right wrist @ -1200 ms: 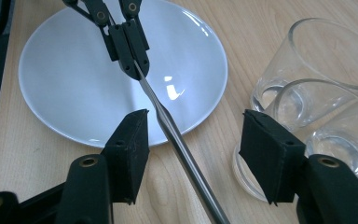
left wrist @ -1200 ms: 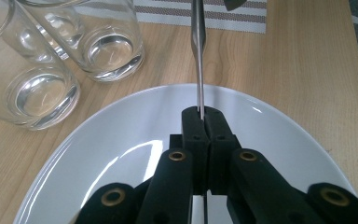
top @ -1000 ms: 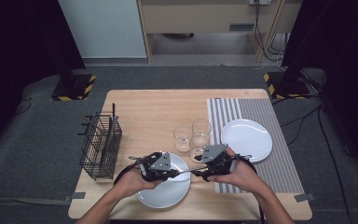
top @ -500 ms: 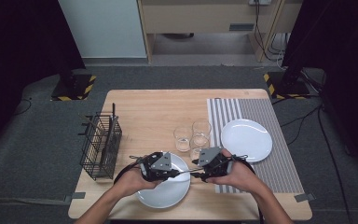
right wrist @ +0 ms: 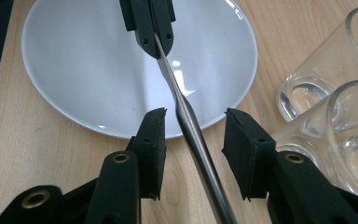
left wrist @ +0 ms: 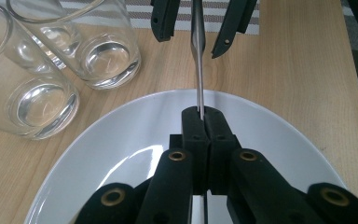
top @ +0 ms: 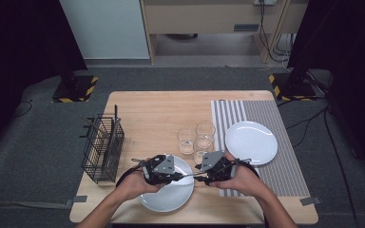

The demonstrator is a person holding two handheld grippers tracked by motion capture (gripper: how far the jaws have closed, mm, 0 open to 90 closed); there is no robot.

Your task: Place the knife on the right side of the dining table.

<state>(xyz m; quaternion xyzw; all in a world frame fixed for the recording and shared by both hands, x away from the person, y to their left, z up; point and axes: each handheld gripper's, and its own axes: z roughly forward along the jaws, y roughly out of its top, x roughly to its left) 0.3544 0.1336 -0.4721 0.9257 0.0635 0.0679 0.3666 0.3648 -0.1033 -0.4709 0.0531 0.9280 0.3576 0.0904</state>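
Shows a handover in mid-air just above the right rim of the near plate [top: 171, 205] on the worktop [top: 147, 111]. Holds a slim metal utensil [left wrist: 198, 60] roughly level over that plate in the left gripper [left wrist: 203, 116], with its fingers [left wrist: 193, 128] clamped shut on the thin end. Meets it with the right gripper [right wrist: 193, 135] from just outside the plate's right rim, its fingers [right wrist: 151, 135] apart on either side of the thicker handle and not yet pressing it. Have just been closing, with the handle between them. Places three empty glasses [top: 195, 140] just beyond the plate's far right rim, close beside the right gripper. Places a wire basket [top: 102, 149] well to the plate's left.

Looks risky in a few ways, judging from this. Could drop the utensil onto the plate with a clatter, or off the rim onto the wood, if the left fingers release before the right ones bite. Sits slightly off centre between the right fingers, nearer one pad, so might get pushed sideways and twisted in the left grip rather than squeezed evenly. Offers only a smooth, round, polished handle, so may slip or swing down under a light pinch. Leaves little room beside the glasses, so could knock one over with any outward swing of the right hand.
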